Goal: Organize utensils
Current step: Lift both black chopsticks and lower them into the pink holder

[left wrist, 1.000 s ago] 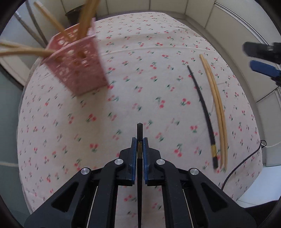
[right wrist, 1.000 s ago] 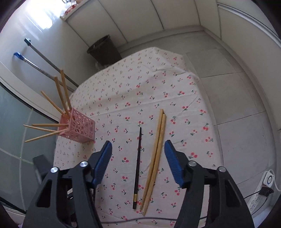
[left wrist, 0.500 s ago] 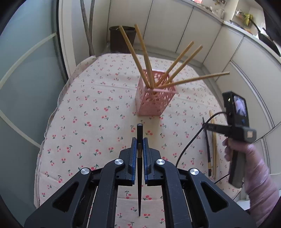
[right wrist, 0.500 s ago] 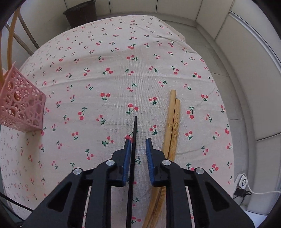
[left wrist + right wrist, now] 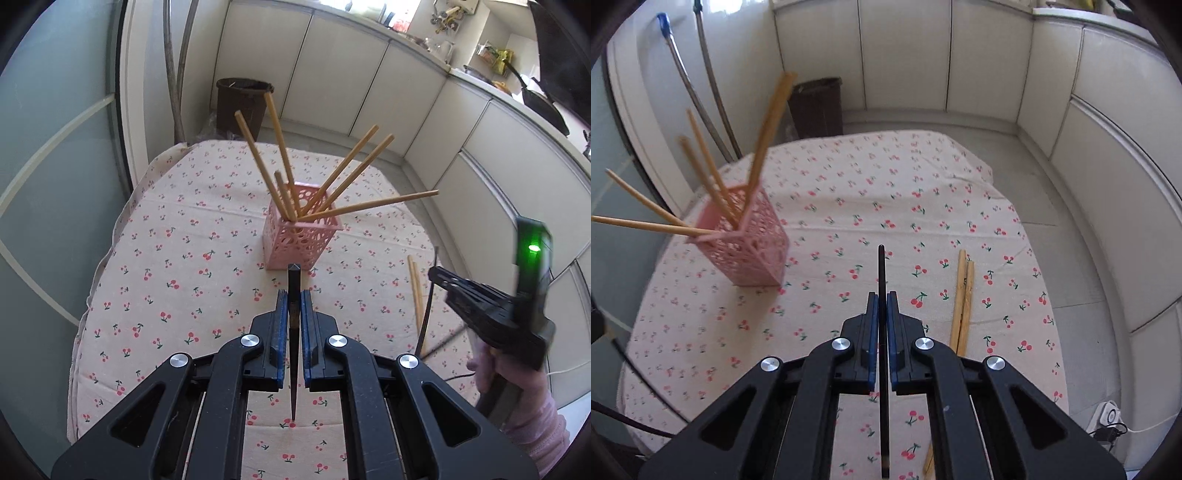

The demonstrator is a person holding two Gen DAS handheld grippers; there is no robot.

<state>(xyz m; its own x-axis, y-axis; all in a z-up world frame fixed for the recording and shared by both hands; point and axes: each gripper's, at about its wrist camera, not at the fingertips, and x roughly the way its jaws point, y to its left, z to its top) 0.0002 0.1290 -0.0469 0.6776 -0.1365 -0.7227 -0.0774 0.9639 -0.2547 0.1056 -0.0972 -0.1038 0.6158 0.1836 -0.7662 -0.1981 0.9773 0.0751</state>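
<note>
1. My left gripper [image 5: 294, 308] is pinched on a black chopstick [image 5: 294, 332]; its blunt end sticks out past my fingertips and its thin tip hangs back toward my body.
2. That blunt end points at the pink basket [image 5: 299, 240], which stands upright on the cherry-print cloth [image 5: 177, 258] just beyond it.
3. Six bamboo chopsticks [image 5: 343, 166] fan out of the basket.
4. My right gripper [image 5: 881, 312] has just closed; its blue pads now clamp a second black chopstick [image 5: 881, 273], lifted off the cloth and running straight along my fingers.
5. Two bamboo chopsticks [image 5: 963, 295] lie side by side on the cloth, just right of my right gripper.
6. In the right view the basket [image 5: 746, 243] stands to the left, well apart from the lying pair.
7. A brown bin [image 5: 816, 107] stands on the floor beyond the table.
</note>
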